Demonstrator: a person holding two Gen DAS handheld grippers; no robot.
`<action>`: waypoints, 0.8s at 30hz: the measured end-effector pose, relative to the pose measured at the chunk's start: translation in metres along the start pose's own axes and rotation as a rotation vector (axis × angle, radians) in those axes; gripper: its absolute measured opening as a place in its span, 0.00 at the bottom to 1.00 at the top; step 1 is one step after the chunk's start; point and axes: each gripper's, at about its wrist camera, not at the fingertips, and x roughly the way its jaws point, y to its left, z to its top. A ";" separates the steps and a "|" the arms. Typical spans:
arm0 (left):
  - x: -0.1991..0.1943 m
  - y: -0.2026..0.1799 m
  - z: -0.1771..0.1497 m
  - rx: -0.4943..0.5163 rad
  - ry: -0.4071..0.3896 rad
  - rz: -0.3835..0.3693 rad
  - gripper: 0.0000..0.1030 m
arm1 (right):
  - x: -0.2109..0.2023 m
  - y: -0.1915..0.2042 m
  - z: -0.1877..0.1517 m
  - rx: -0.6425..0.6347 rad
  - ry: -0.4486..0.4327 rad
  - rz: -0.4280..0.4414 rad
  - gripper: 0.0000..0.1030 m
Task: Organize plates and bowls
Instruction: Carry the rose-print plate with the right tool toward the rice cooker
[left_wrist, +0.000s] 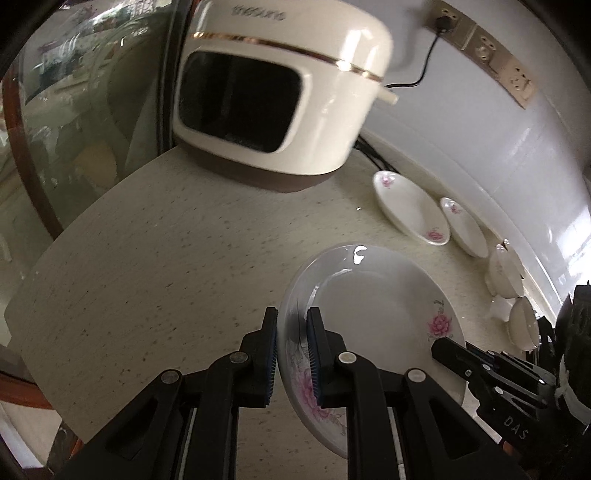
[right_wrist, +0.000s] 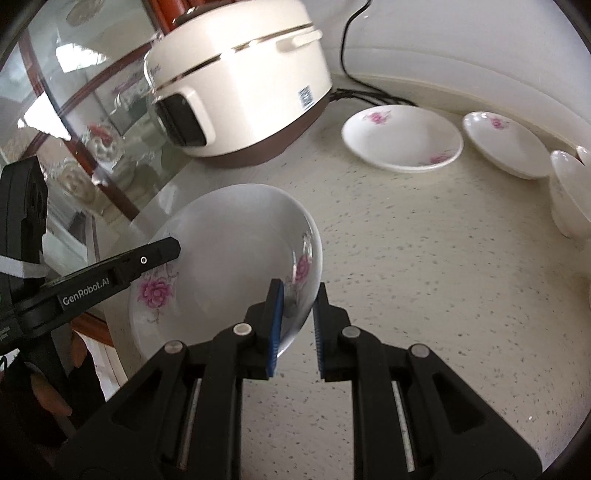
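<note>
The left gripper (left_wrist: 291, 354) is clamped on the near left rim of a white plate with pink flowers (left_wrist: 373, 306), one blue pad under the rim and the other on the inner face. The right gripper (right_wrist: 297, 325) grasps the opposite edge of the same plate (right_wrist: 229, 258), its left pad inside the rim and its right pad outside. In the left wrist view the right gripper's black finger reaches in from the lower right and sits on the plate's far edge beside a pink flower. The plate is tilted and held between the two grippers above the speckled cream bench (right_wrist: 424, 295), partly over its left edge. Beyond it, at the back of the bench, stands a cream rice cooker (left_wrist: 280, 96) with a brown base and a dark front panel, its black cord running up to a wall socket strip (left_wrist: 484, 48). To the right of the cooker, along the wall, a shallow flowered dish (right_wrist: 402, 138) and a second flowered dish (right_wrist: 502, 144) lie side by side, with white bowls (right_wrist: 569, 192) just past them. A glass cabinet door (left_wrist: 85, 110) borders the bench on the left.
</note>
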 end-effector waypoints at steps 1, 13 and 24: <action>0.002 0.003 -0.001 -0.007 0.005 0.005 0.15 | 0.003 0.001 0.000 -0.007 0.009 0.001 0.18; 0.008 0.022 -0.003 -0.031 0.028 0.077 0.17 | 0.024 0.019 0.005 -0.095 0.066 0.005 0.18; 0.016 0.023 -0.005 -0.020 0.040 0.104 0.17 | 0.046 0.012 0.003 -0.057 0.123 0.009 0.19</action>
